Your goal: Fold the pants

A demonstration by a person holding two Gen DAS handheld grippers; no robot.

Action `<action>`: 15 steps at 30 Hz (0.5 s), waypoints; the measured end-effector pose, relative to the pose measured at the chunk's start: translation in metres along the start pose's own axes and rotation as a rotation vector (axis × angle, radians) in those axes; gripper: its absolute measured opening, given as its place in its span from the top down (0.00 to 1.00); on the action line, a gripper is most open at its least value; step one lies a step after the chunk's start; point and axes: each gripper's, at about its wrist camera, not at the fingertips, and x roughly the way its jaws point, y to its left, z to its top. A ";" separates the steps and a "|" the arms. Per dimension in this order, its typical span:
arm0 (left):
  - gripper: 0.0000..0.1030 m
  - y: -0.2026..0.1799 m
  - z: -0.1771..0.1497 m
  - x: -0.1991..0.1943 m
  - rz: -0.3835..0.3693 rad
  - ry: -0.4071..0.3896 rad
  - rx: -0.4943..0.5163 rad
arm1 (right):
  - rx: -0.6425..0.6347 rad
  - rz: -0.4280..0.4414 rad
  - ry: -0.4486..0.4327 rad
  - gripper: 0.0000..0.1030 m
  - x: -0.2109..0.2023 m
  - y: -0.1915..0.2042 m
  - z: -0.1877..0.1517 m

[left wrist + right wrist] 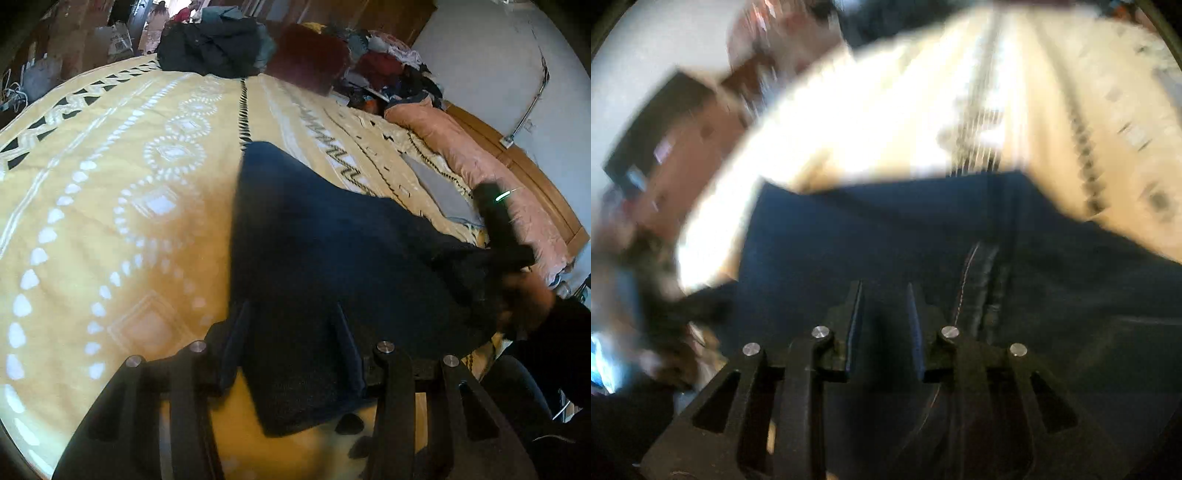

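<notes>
left claw [291, 314] stands partly open, with a thick fold of the navy pants [314, 229] filling the space between its fingers. cloth hangs below it clear of the bed, so i judge it clamped on that fold rather than just resting over it. from this claw the pants spread forward and to the right as one broad dark panel, rising at the far right corner toward the right claw [884, 295].

that one has its fingers drawn close together with dark cloth between them. the view is smeared, but i read it as pinched shut on the pants, just left of a stitched seam [975, 280]. a person's hand [528, 299] grips it, right of the left claw.

holding two edges at once keeps the panel taut, which a clean fold needs; i judge a fold is being carried over, not yet laid down.

under and ahead of both claws lies the yellow patterned bedspread [129, 192], a flat place to set the cloth. further right runs a pink quilt [480, 158], and far ahead sits a heap of dark clothes [214, 40].
</notes>
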 end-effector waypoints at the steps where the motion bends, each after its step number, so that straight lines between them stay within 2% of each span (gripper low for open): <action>1: 0.52 0.004 0.000 -0.002 0.039 0.006 -0.019 | -0.011 -0.032 0.006 0.99 -0.002 -0.001 0.003; 2: 0.52 0.009 0.000 -0.006 0.050 0.010 -0.043 | -0.021 -0.067 0.015 0.96 -0.009 0.004 0.007; 3: 0.52 0.010 -0.001 -0.011 0.036 0.000 -0.055 | -0.049 -0.127 -0.026 0.90 -0.022 0.014 0.013; 4: 0.52 0.009 -0.002 -0.019 0.026 -0.017 -0.055 | -0.084 -0.129 -0.104 0.90 -0.038 0.031 0.021; 5: 0.52 0.007 -0.004 -0.023 0.015 -0.027 -0.053 | -0.102 -0.072 -0.139 0.91 -0.043 0.045 0.030; 6: 0.52 0.003 -0.006 -0.028 -0.015 -0.038 -0.057 | -0.127 0.022 -0.149 0.91 -0.040 0.063 0.041; 7: 0.52 0.000 -0.007 -0.030 -0.032 -0.041 -0.057 | -0.175 0.143 -0.128 0.91 -0.026 0.086 0.054; 8: 0.52 -0.003 -0.009 -0.029 -0.049 -0.036 -0.050 | -0.235 0.216 -0.099 0.91 -0.006 0.111 0.067; 11: 0.52 -0.010 -0.018 -0.016 -0.034 0.005 -0.020 | -0.330 0.256 -0.025 0.92 0.048 0.151 0.090; 12: 0.52 -0.008 -0.021 -0.013 -0.036 0.013 -0.024 | -0.336 0.244 0.015 0.99 0.071 0.156 0.101; 13: 0.52 -0.006 -0.022 -0.012 -0.041 0.014 -0.030 | -0.330 0.182 0.051 1.00 0.097 0.153 0.113; 14: 0.52 -0.004 -0.021 -0.013 -0.050 0.011 -0.036 | -0.290 0.178 0.062 1.00 0.109 0.143 0.120; 15: 0.52 -0.002 -0.020 -0.015 -0.061 0.013 -0.046 | -0.224 0.219 0.089 1.00 0.117 0.132 0.126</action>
